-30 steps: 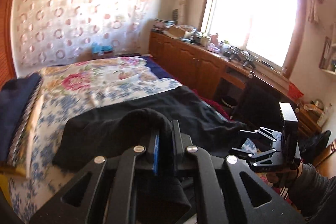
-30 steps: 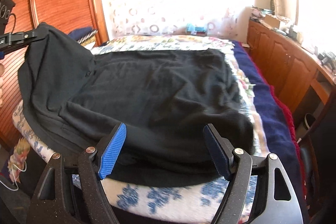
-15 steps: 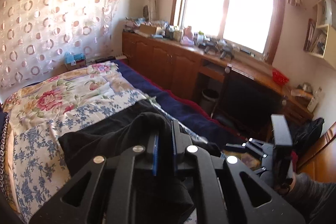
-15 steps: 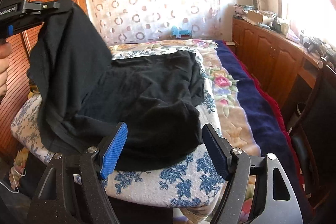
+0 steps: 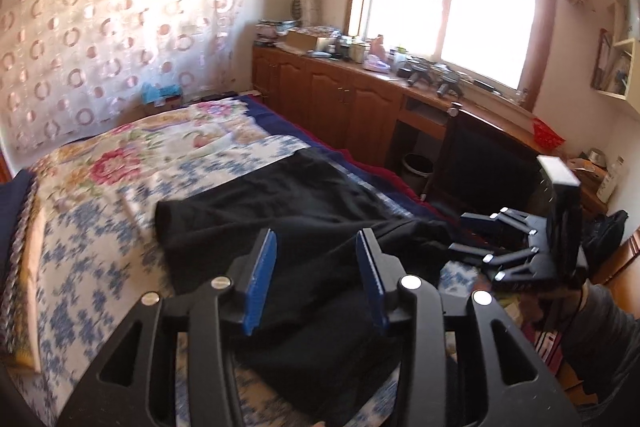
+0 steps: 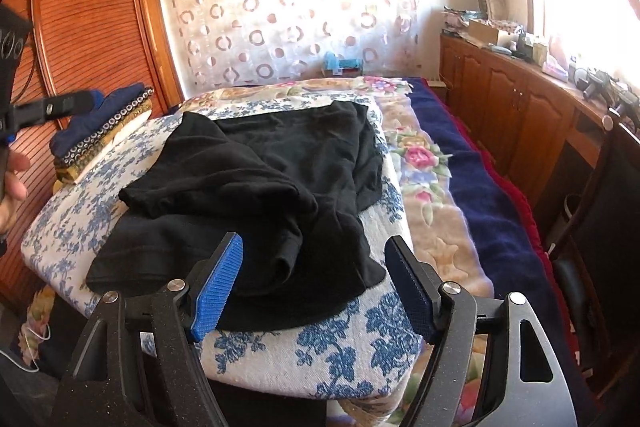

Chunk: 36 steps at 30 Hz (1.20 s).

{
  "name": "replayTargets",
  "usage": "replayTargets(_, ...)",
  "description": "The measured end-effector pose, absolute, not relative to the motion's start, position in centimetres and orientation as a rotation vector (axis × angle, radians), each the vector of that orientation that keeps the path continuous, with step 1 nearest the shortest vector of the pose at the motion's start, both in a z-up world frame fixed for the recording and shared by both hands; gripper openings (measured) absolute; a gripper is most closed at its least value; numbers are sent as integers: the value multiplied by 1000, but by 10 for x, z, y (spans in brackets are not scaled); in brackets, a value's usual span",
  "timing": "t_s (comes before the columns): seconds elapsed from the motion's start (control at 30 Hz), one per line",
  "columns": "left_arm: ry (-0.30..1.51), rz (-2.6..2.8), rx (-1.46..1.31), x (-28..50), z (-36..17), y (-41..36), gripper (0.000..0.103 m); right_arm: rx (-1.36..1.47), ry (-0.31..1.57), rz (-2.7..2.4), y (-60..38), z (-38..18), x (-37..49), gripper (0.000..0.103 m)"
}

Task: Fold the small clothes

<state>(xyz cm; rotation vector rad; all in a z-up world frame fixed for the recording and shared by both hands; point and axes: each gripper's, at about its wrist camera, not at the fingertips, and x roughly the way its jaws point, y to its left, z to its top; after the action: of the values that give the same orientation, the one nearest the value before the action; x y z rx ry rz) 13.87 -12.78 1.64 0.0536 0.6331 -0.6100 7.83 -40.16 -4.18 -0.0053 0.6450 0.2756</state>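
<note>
A black garment (image 6: 264, 195) lies on the blue-flowered cover (image 6: 320, 351) of the bed, with its left side folded over onto the middle. It also shows in the left wrist view (image 5: 304, 227). My left gripper (image 5: 316, 275) is open and empty just above the near part of the garment. It shows at the far left of the right wrist view (image 6: 48, 107). My right gripper (image 6: 316, 291) is open and empty above the bed's near edge, in front of the garment. It also shows in the left wrist view (image 5: 476, 231), at the garment's right end.
A stack of folded dark blue and patterned cloth (image 6: 100, 131) lies at the bed's left by the wooden wardrobe (image 6: 92, 27). A floral blanket (image 5: 160, 155) and navy blanket (image 6: 480, 195) cover the rest. Wooden cabinets (image 5: 344, 107) and a dark chair (image 5: 488, 167) stand to the right.
My left gripper held up the garment's side, carried it over the middle, then opened and let it go. The garment now lies folded over. My right gripper stayed open.
</note>
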Motion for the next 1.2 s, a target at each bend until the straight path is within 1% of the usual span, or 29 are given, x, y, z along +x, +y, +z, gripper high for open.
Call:
replayTargets(0.27, 673, -480, 57, 123, -18, -74, 41, -73, 634, 324, -376, -28, 94, 75)
replayTargets(0.43, 691, -424, 18, 111, -36, -44, 41, -111, 641, 399, -343, -26, 109, 75)
replayTargets(0.7, 672, -334, -18, 99, -35, -7, 41, -203, 673, 530, -271, -30, 137, 75)
replayTargets(0.93, 656, -292, -61, 101, -35, 17, 41, -297, 786, 671, -200, -55, 168, 75)
replayTargets(1.2, 678, -273, -73, 112, -47, 32, 41, -386, 884, 747, -153, -79, 184, 75)
